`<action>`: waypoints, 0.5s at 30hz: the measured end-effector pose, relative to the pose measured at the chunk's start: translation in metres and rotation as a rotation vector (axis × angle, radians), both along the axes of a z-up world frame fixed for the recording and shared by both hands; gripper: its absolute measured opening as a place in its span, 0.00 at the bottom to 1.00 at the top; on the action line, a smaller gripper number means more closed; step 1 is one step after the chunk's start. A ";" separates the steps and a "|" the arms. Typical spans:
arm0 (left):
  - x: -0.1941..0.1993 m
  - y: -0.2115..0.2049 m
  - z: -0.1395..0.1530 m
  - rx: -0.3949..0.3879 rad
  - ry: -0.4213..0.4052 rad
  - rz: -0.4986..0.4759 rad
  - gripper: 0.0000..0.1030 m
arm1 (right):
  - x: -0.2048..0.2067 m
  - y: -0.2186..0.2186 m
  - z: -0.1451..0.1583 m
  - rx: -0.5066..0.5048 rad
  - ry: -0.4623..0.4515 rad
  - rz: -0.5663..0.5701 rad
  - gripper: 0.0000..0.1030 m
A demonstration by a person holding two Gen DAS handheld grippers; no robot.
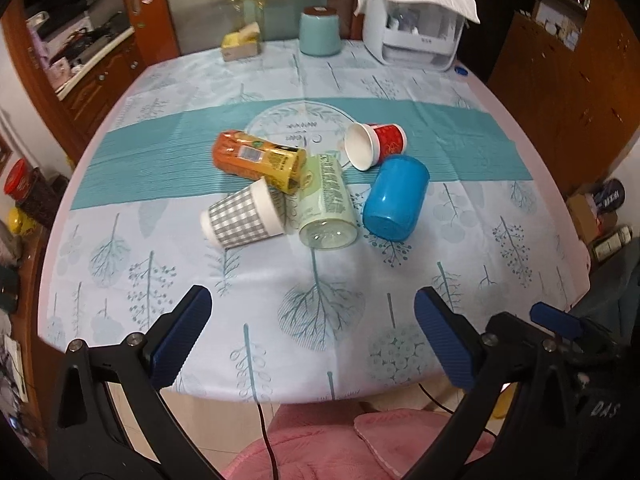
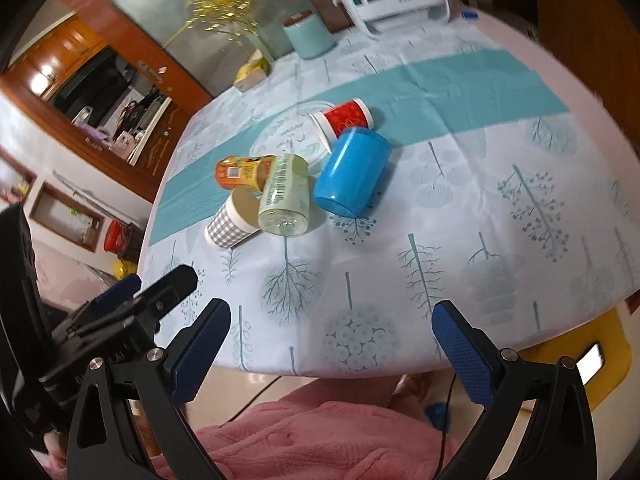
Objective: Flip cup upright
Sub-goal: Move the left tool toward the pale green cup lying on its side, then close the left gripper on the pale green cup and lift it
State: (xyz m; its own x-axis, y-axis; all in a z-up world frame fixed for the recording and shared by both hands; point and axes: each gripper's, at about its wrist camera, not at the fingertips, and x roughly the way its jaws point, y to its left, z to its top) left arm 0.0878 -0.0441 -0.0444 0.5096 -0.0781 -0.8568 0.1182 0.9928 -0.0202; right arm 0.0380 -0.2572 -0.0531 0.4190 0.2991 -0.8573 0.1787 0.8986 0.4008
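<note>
**Cups and bottles lying toppled on the tablecloth; both grippers held apart and empty**

A blue plastic cup point(image 1: 396, 199) is seen lying on its side on the tree-patterned tablecloth point(image 1: 500, 248), its base turned toward the cameras. All other places are given from this cup. Just beside it on the left, a pale green bottle point(image 1: 327, 204) is laid with its bottom toward the viewer. Behind the cup, close by, a red paper cup point(image 1: 376, 145) is tipped over, its white mouth facing left. Further left, beyond the green bottle, a grey checked paper cup point(image 1: 243, 219) is lying down, and an orange and yellow bottle point(image 1: 260, 160) is rested against the green bottle's far end. Well behind the cup, at the table's far edge, a teal canister point(image 1: 320, 31) and a white appliance point(image 1: 416, 36) under a cloth are stood.

The left gripper point(image 1: 313, 334) is held well in front of the cup with its jaws spread wide, nothing between them. The right gripper point(image 2: 331, 347) is likewise held spread and empty near the table's front edge.
</note>
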 end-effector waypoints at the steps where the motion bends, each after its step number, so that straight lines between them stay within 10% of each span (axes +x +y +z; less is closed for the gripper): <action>1: 0.012 -0.002 -0.004 -0.005 0.011 -0.010 0.98 | 0.007 -0.002 -0.004 0.004 0.014 -0.006 1.00; 15: 0.164 -0.029 -0.077 0.058 0.296 0.009 0.86 | 0.125 -0.045 -0.062 0.055 0.204 -0.115 0.99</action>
State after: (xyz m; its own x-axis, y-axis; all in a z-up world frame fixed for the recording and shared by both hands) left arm 0.2518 -0.0727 -0.1213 0.2379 -0.0213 -0.9711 0.1067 0.9943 0.0044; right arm 0.1625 -0.3021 -0.1153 0.2725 0.3080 -0.9115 0.3610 0.8454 0.3936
